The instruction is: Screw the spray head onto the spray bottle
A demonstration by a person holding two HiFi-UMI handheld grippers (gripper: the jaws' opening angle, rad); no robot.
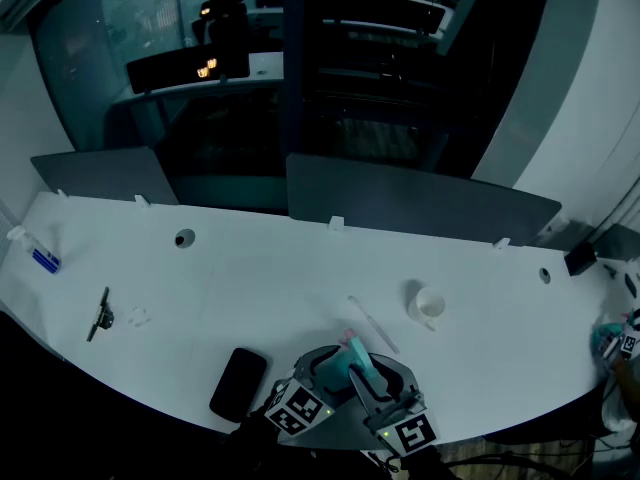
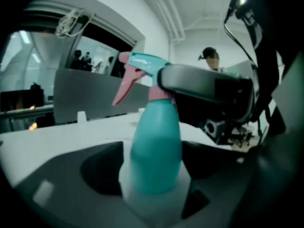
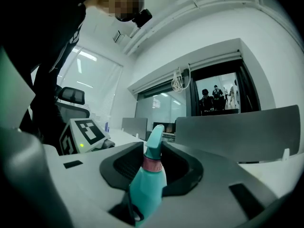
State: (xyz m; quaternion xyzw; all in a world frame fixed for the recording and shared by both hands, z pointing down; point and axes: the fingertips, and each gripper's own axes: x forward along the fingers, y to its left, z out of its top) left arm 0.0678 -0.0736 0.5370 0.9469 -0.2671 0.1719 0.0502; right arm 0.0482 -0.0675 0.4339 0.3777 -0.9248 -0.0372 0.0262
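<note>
left gripper (image 2: 153,174): my jaws stood wide apart, one to each side of the lower body of the spray bottle (image 2: 156,141). the bottle stood between them, and i was not clamped on it.
right gripper (image 3: 153,161): my jaws were drawn in on the spray head (image 3: 155,139) and gripped it from both sides just above the pink collar (image 3: 152,164). in the left gripper view one of these jaws lay as a grey bar across the head.
spray bottle: teal, roughly upright in the left gripper view, paler and blurred at its base. in the head view it sat between my two grippers, close to the near edge of the table (image 1: 300,268). whether its base rested on the table i could not tell.
spray head: teal, seated on top of the bottle's neck. in the left gripper view its nozzle pointed to the left, with the pink trigger (image 2: 124,87) hanging below it.
grippers together: both met at the bottle, the left low on the body and the right high at the head, marker cubes toward me in the head view.
table: white and curved. a dark phone (image 1: 238,384) lay flat just left of my left gripper. a small white cup (image 1: 428,305) stood further back to the right, well apart from the bottle.
background: a grey partition (image 1: 420,203) ran along the far edge of the table.
</note>
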